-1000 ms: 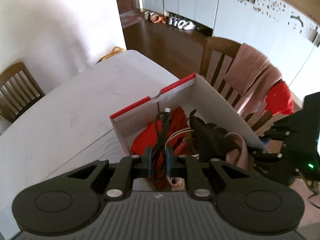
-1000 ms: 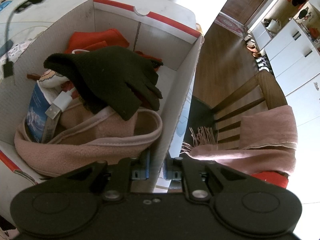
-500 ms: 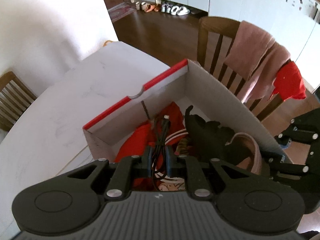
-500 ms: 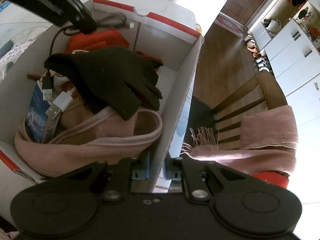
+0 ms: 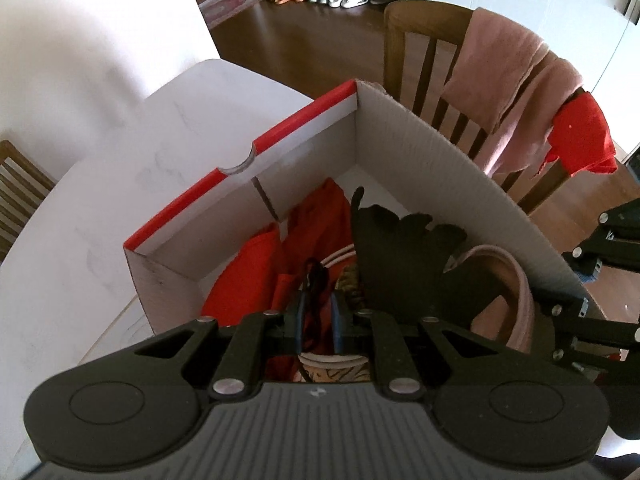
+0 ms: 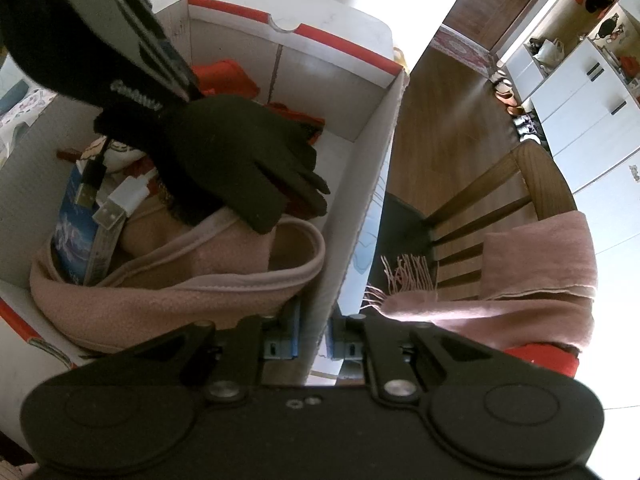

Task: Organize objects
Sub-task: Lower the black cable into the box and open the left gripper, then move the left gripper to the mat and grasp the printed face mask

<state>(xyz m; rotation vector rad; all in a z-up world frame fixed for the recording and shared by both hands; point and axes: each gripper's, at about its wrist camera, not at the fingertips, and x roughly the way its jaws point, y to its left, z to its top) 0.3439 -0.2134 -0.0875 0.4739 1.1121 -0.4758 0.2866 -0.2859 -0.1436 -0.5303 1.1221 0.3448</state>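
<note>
A white cardboard box with a red rim stands on the table and holds a black glove, red cloth and a pink fleece. Low inside the box, my left gripper is shut on a black cable. The cable's USB plug dangles beside a white plug and a blue packet. My right gripper is shut on the box's side wall, next to the fleece and below the glove.
A wooden chair draped with a pink scarf and a red cloth stands right behind the box. The white table stretches to the left. Shoes and white cabinets line the far floor.
My left gripper has come down into the box with the cable, and the plug now hangs among the things inside. The right gripper has kept still on the wall.
</note>
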